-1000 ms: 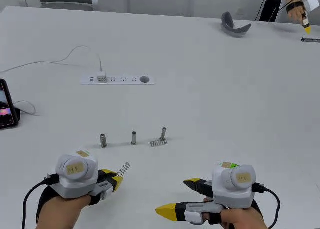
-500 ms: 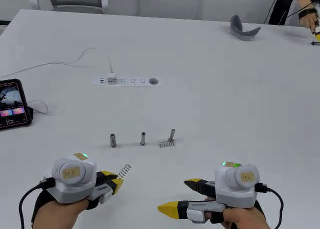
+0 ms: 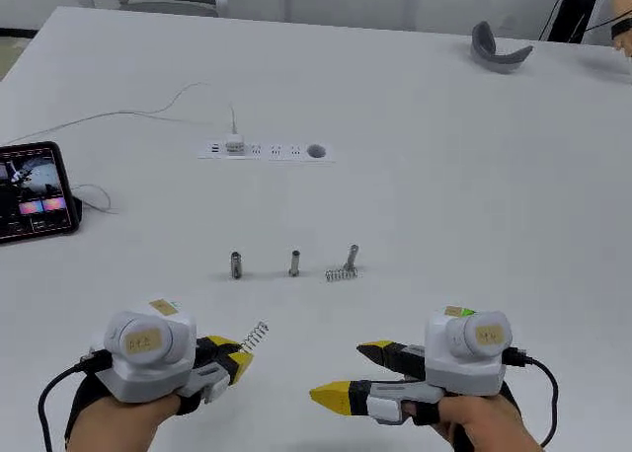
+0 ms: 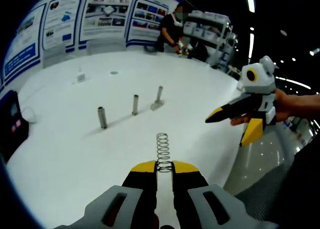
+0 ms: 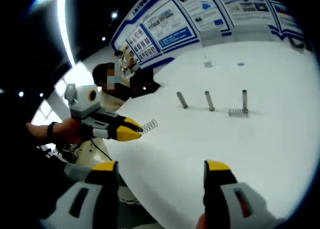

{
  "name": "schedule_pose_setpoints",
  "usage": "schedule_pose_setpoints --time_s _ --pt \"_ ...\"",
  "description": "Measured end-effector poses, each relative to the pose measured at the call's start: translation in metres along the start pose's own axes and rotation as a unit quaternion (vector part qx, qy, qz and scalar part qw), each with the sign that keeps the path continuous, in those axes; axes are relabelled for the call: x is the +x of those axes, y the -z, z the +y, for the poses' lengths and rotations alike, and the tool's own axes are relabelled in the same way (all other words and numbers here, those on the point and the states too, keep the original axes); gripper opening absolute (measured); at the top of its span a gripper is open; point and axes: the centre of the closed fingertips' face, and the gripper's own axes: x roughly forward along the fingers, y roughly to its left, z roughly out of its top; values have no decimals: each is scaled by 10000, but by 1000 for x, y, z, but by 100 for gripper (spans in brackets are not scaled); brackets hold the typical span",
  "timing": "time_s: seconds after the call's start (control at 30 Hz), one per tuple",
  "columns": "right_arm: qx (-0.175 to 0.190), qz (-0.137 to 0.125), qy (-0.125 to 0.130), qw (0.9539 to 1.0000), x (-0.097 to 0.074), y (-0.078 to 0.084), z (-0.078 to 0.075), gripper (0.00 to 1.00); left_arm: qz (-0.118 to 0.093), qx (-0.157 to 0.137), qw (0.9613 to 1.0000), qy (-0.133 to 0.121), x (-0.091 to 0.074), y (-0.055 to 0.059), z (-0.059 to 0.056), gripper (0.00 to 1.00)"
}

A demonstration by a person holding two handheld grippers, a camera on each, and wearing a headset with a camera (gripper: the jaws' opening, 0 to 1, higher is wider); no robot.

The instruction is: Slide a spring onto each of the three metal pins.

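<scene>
Three upright metal pins stand in a row mid-table: left pin [image 3: 236,264], middle pin [image 3: 294,263] and right pin [image 3: 352,257]. The left pin [image 4: 102,117] looks wrapped by a coiled spring. A loose spring [image 3: 342,273] lies flat at the foot of the right pin. My left gripper [image 3: 237,358] is shut on the end of another spring [image 3: 255,336], which sticks out forward [image 4: 162,150], well short of the pins. My right gripper [image 3: 351,373] hangs open and empty near the table's front, its yellow tips wide apart [image 5: 160,168].
A white power strip [image 3: 265,152] with a plugged cable lies behind the pins. A tablet [image 3: 35,190] with a lit screen sits at the left edge. A grey curved object [image 3: 499,49] rests at the far right. A person stands at the far end.
The head camera has moved, so the whole scene has shifted. Both grippers keep about the same pose, and the left one holds the spring as before.
</scene>
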Motion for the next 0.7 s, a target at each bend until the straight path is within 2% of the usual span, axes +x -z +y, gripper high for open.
schedule_pose_setpoints --time_s 0.17,0.3,0.5,0.7 --pt "-20 -47 -116 9999 5 -5 6 67 85 90 9998 133 2 5 -11 10" --pt "18 -147 -238 9996 8 -10 12 62 108 220 9994 248 3 4 -22 10" --pt "183 -219 -510 9983 13 -16 23 55 54 368 9986 386 4 -5 -34 10" --pt "336 -361 -648 9967 16 -25 28 49 -4 503 9976 477 4 -15 -42 10"
